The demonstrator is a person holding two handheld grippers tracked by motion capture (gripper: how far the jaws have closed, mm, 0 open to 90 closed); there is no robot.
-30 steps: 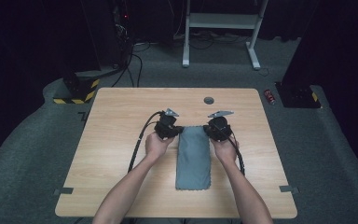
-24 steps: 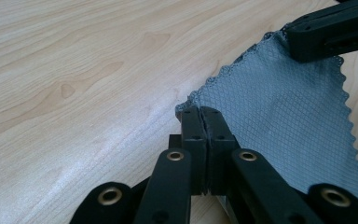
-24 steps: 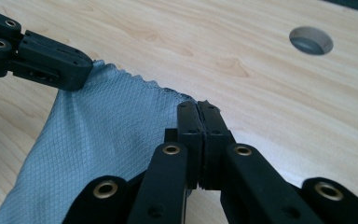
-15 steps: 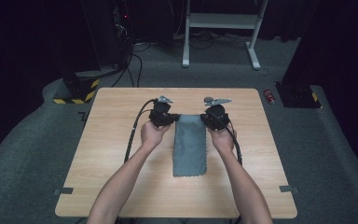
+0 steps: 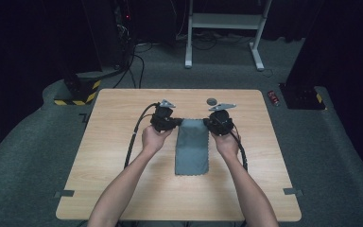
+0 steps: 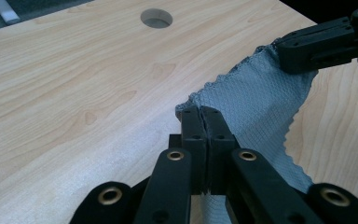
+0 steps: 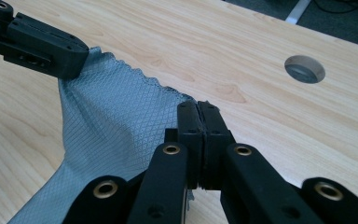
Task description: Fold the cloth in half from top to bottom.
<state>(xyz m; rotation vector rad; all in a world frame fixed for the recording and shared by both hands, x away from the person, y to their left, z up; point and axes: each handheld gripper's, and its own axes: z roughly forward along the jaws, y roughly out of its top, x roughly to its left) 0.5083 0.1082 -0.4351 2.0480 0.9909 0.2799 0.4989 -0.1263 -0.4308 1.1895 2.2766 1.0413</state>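
Observation:
A grey waffle-textured cloth (image 5: pixel 192 147) lies stretched lengthwise on the wooden table (image 5: pixel 113 189), its far edge lifted off the wood. My left gripper (image 5: pixel 177 123) is shut on the cloth's far left corner, which shows pinched between its jaws in the left gripper view (image 6: pixel 200 111). My right gripper (image 5: pixel 208 122) is shut on the far right corner, also seen in the right gripper view (image 7: pixel 198 106). The cloth (image 6: pixel 256 102) hangs taut between both grippers, and its near end (image 5: pixel 191 171) rests on the table. The right gripper's black jaws (image 6: pixel 324 44) show at the upper right of the left gripper view.
A round cable hole (image 5: pixel 211 101) sits in the table just beyond the grippers. Black cables (image 5: pixel 134 137) trail from each gripper along the forearms. A small red object (image 5: pixel 274 97) lies on the floor past the table's far right corner.
Both hands have moved away from the person toward the table's far side, dragging the cloth with them. The far edge of the cloth has risen a little.

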